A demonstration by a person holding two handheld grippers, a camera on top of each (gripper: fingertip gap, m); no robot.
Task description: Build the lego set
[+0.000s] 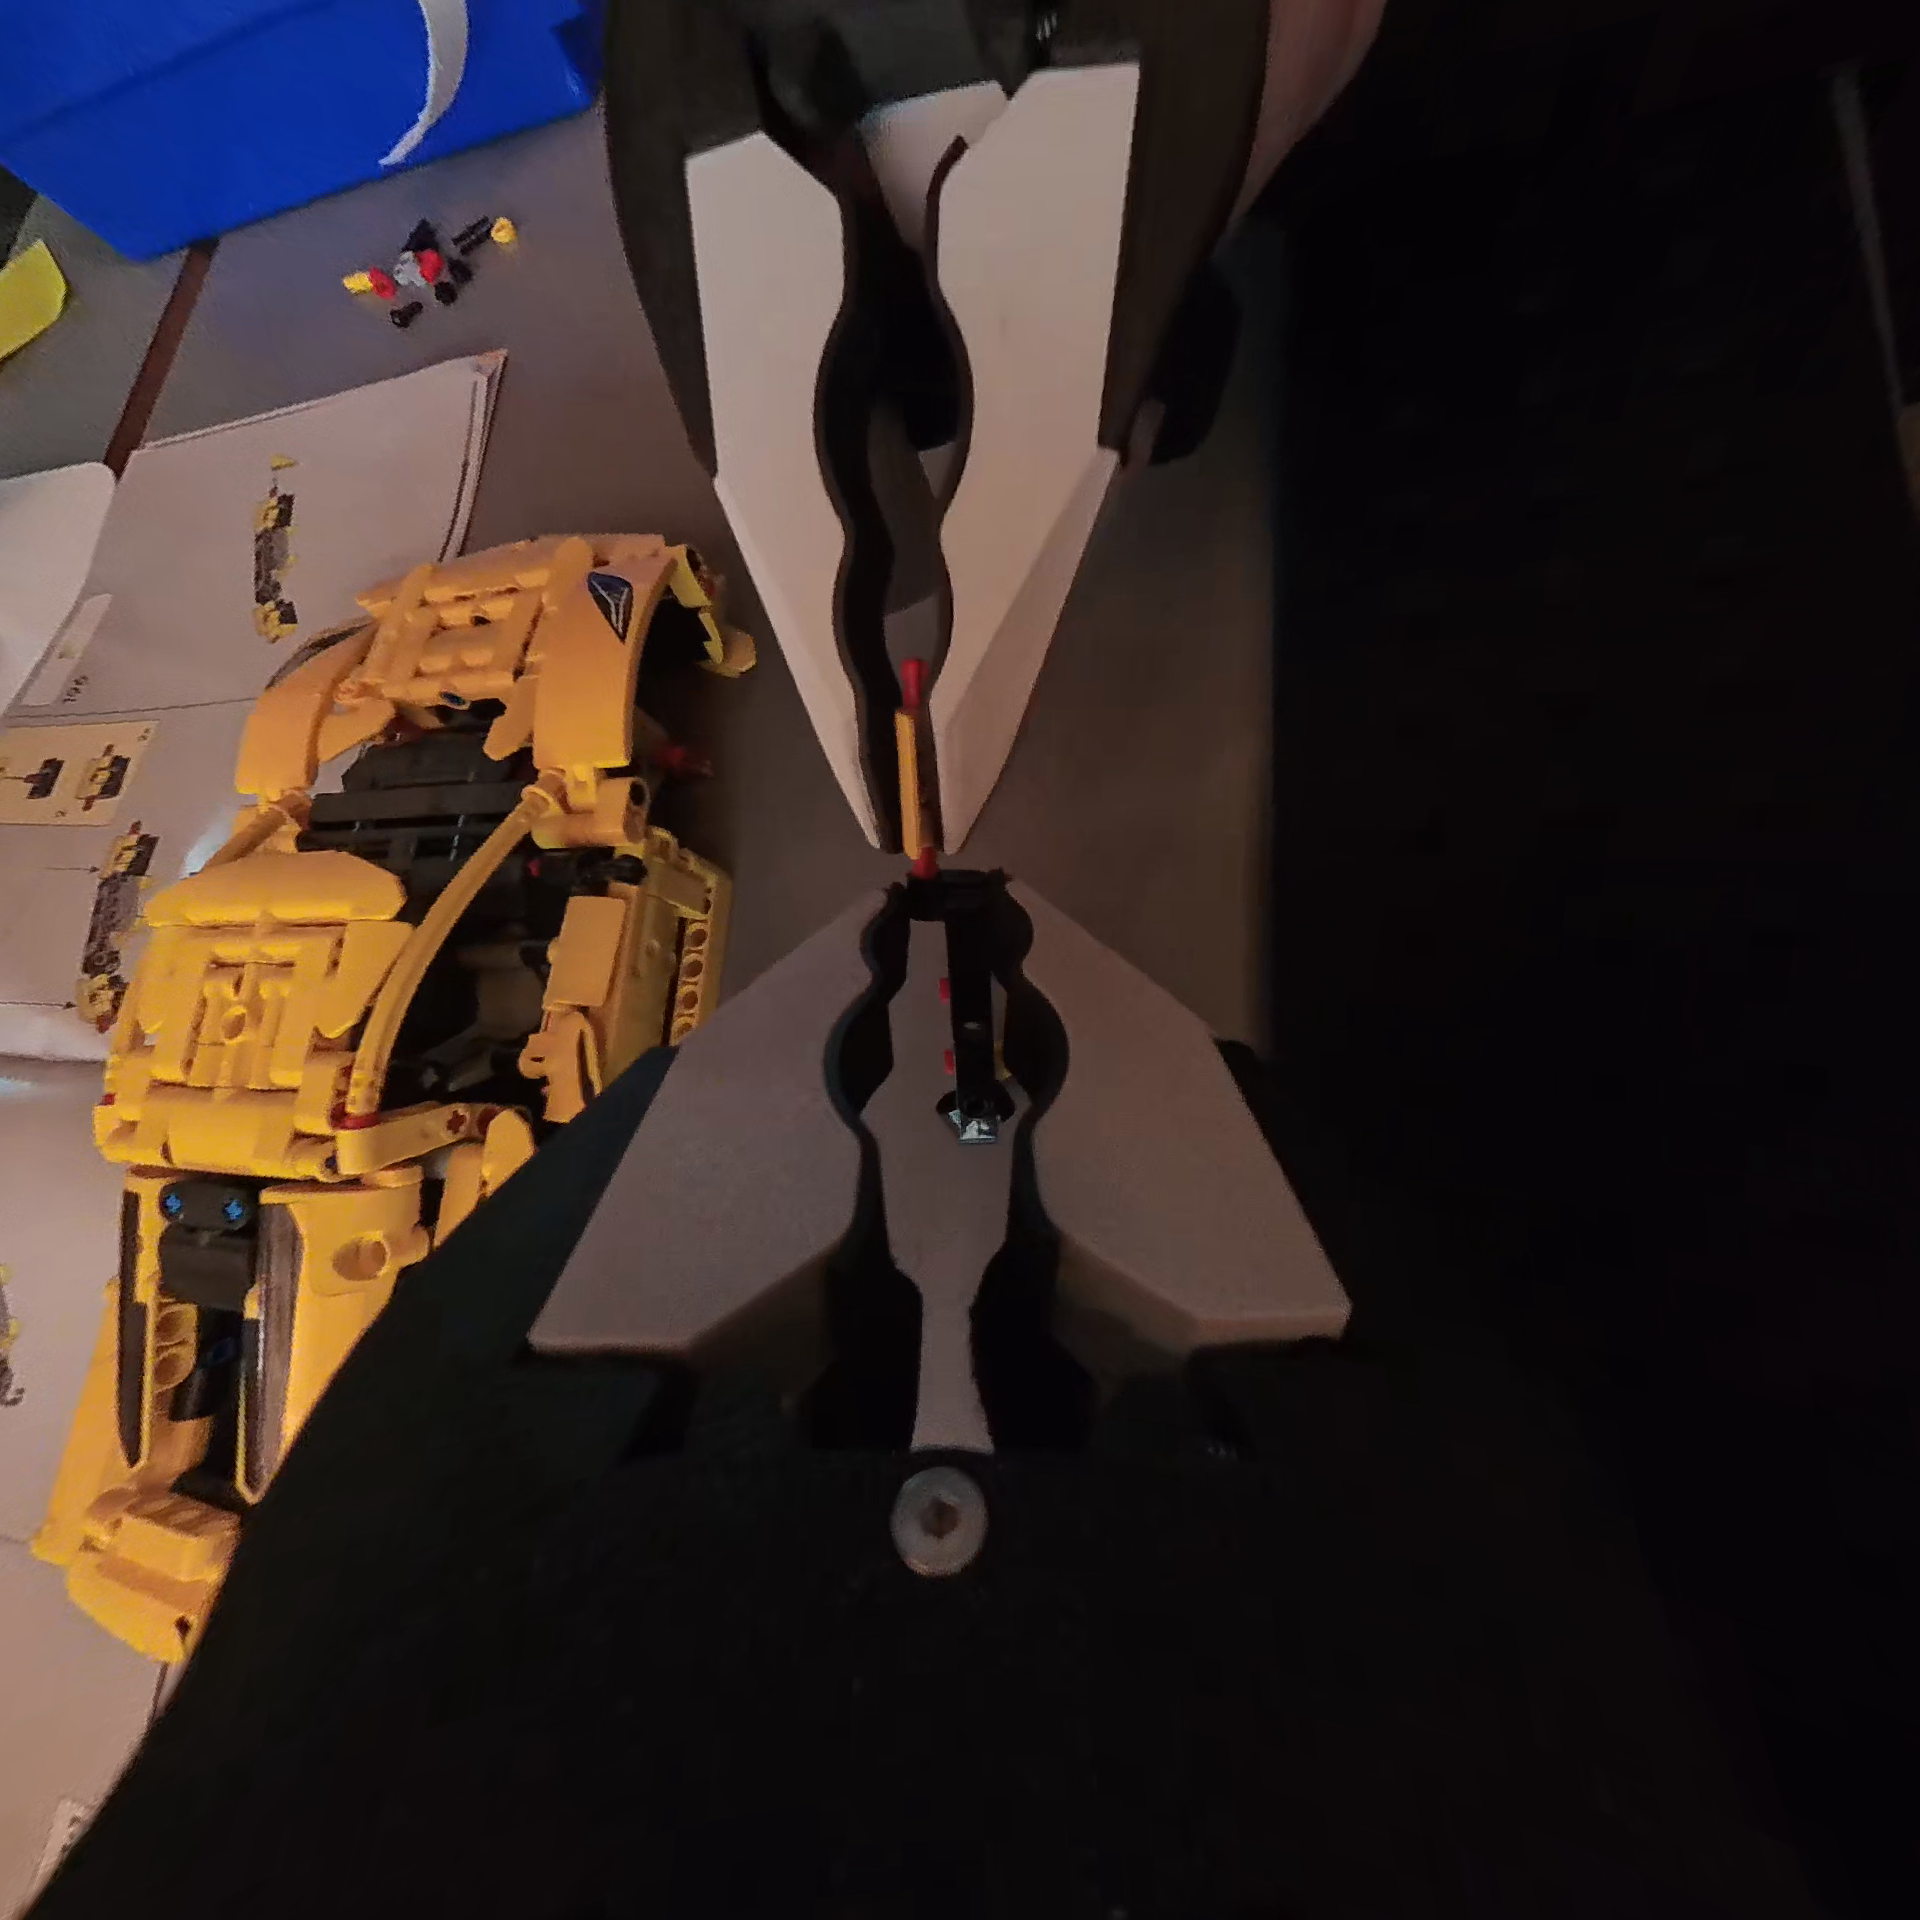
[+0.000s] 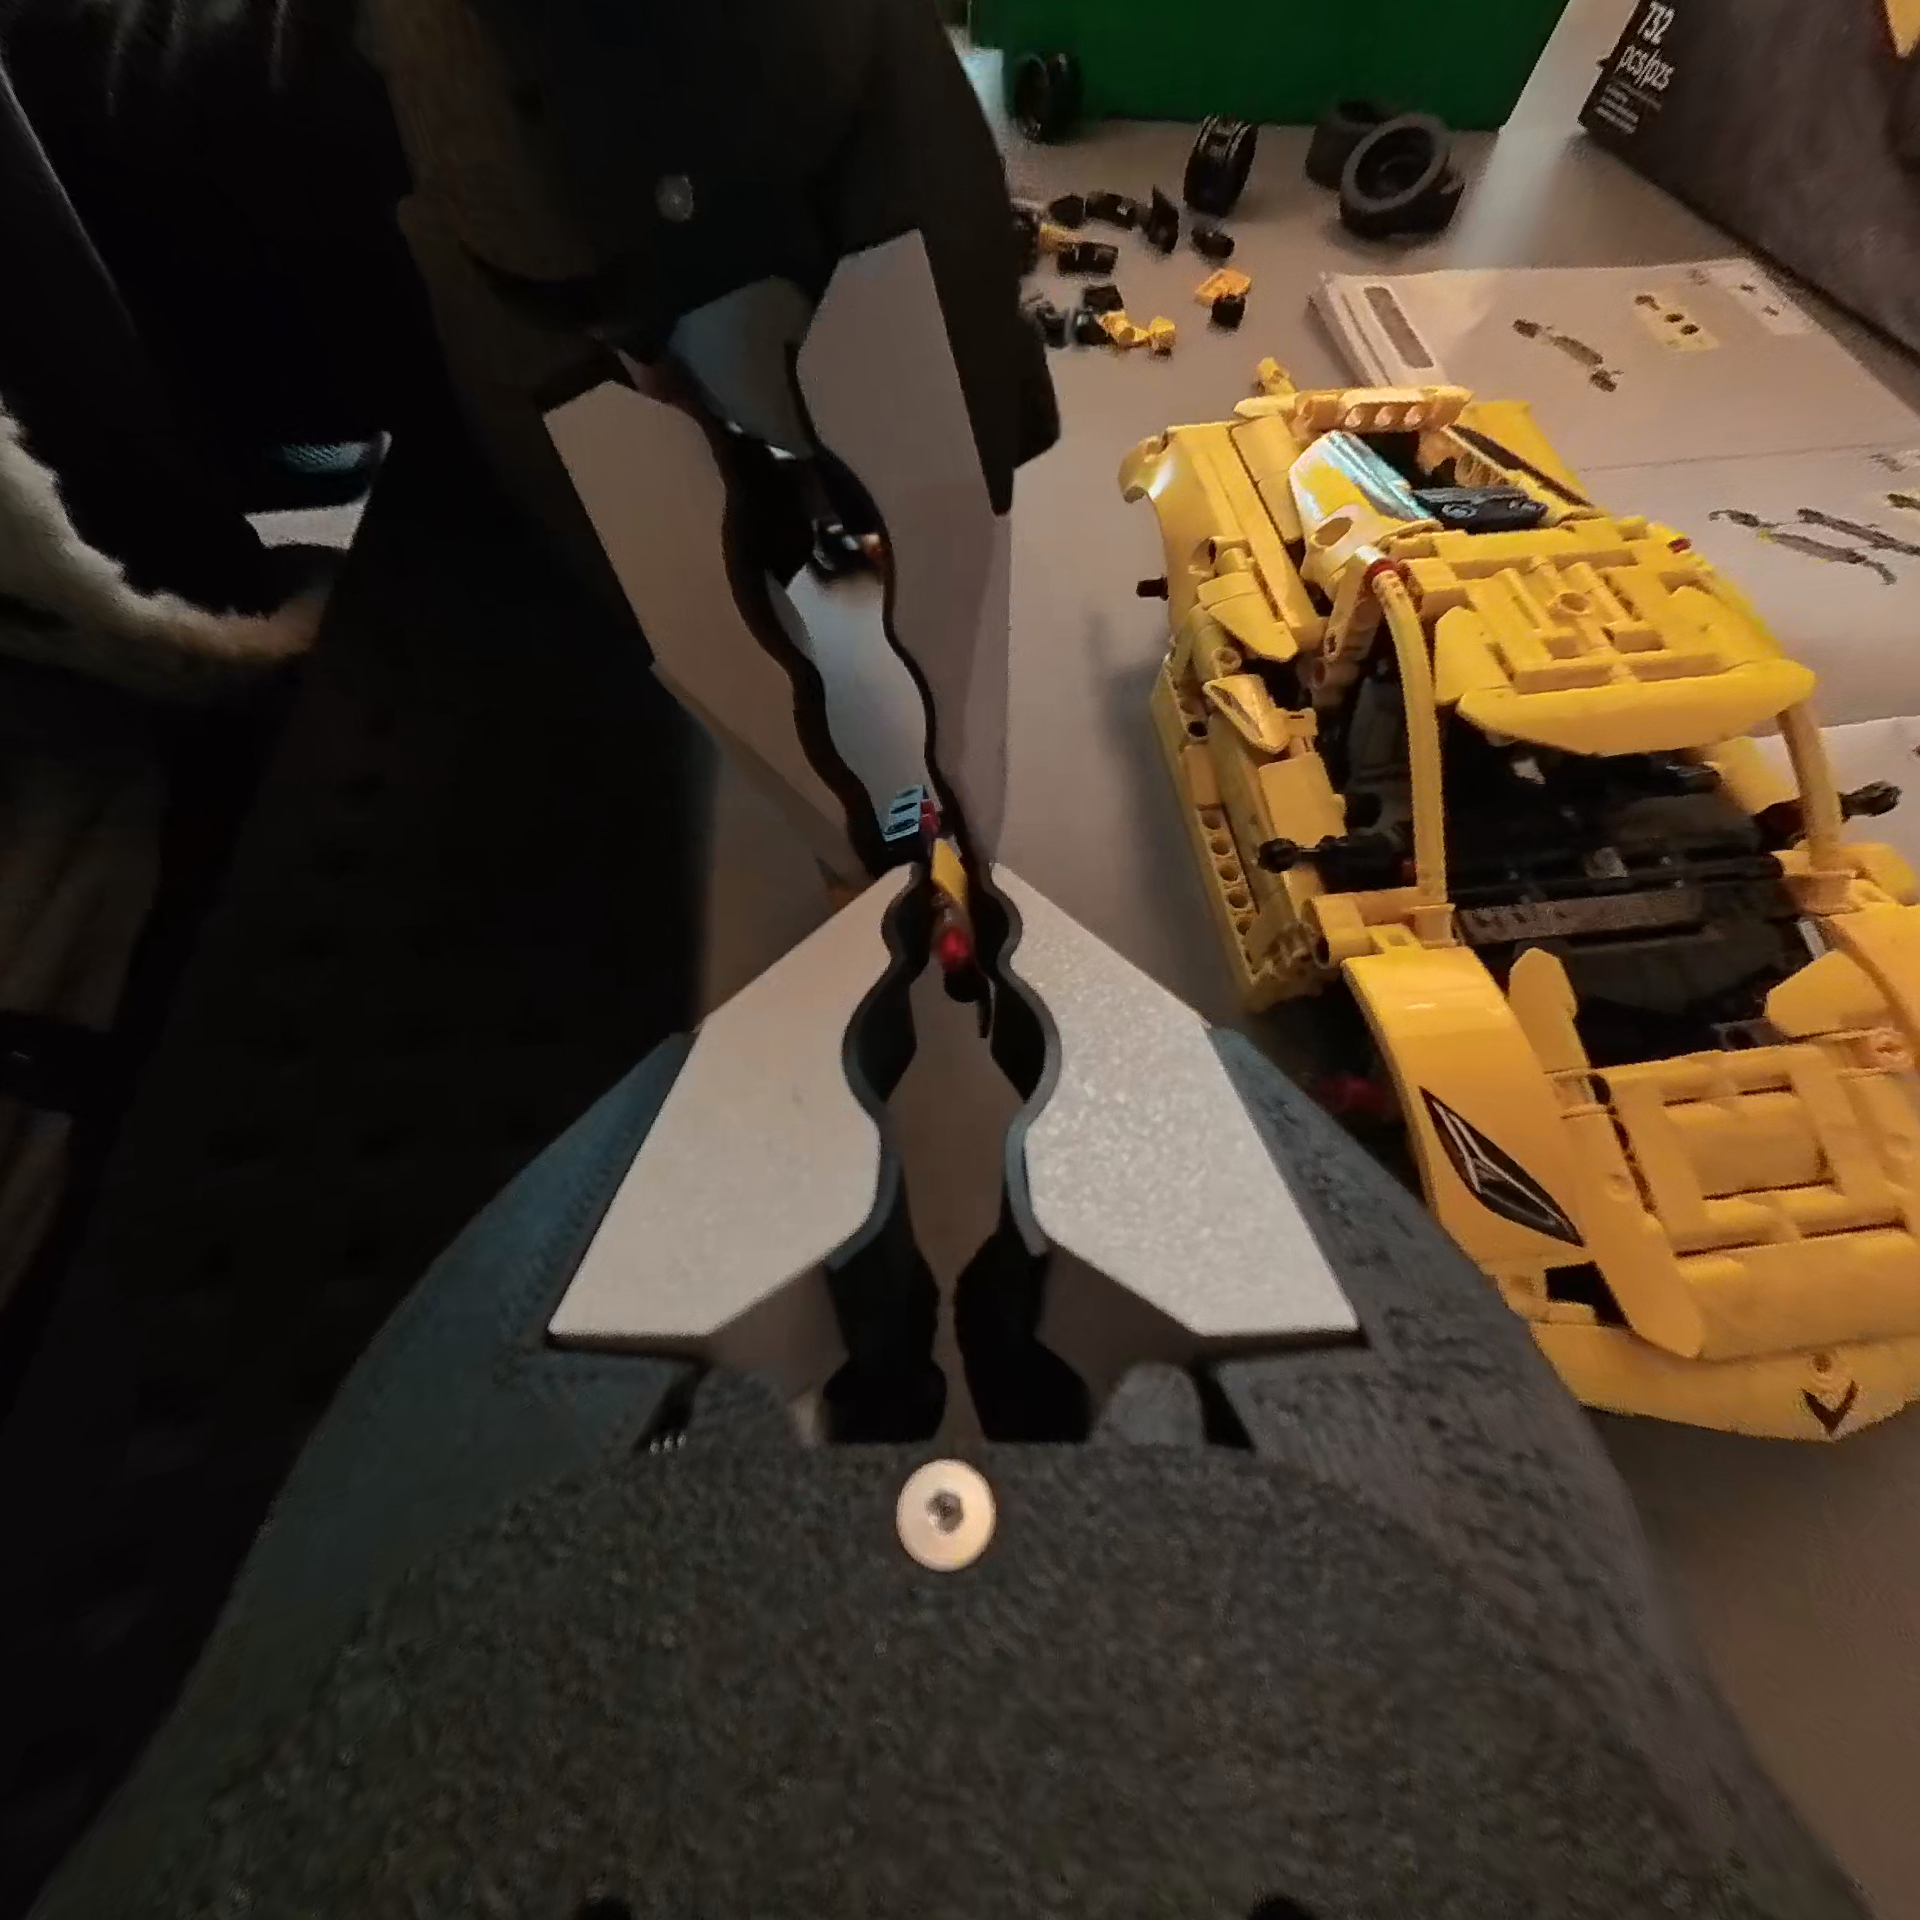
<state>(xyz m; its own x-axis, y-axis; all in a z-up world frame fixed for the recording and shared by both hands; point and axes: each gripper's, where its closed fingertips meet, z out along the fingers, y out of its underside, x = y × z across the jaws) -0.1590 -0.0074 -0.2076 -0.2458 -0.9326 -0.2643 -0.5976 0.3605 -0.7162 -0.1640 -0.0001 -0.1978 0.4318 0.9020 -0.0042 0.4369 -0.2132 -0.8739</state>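
Note:
The yellow lego car (image 1: 364, 987) lies on the grey table, to the left of both grippers; it also shows in the right wrist view (image 2: 1558, 935). My left gripper (image 1: 940, 888) is shut on a black beam (image 1: 971, 997) with red pins. My right gripper (image 1: 914, 842) comes in from the top, shut on a thin yellow piece (image 1: 911, 769) with a red axle through it. The two grippers meet tip to tip and the yellow piece's red end touches the black beam's end. In the right wrist view my right gripper (image 2: 951, 883) holds the yellow piece (image 2: 948, 878) against the left gripper (image 2: 914, 847) and its black beam (image 2: 902, 821).
Instruction pages (image 1: 312, 499) lie under and behind the car. A blue bin (image 1: 260, 94) and a few loose small parts (image 1: 426, 265) are beyond it. In the right wrist view there are black tyres (image 2: 1392, 166), loose parts (image 2: 1122, 270), a green bin (image 2: 1247, 52) and a dark box (image 2: 1766, 135). Only a small space, under 4 cm, lies between the two pairs of fingers.

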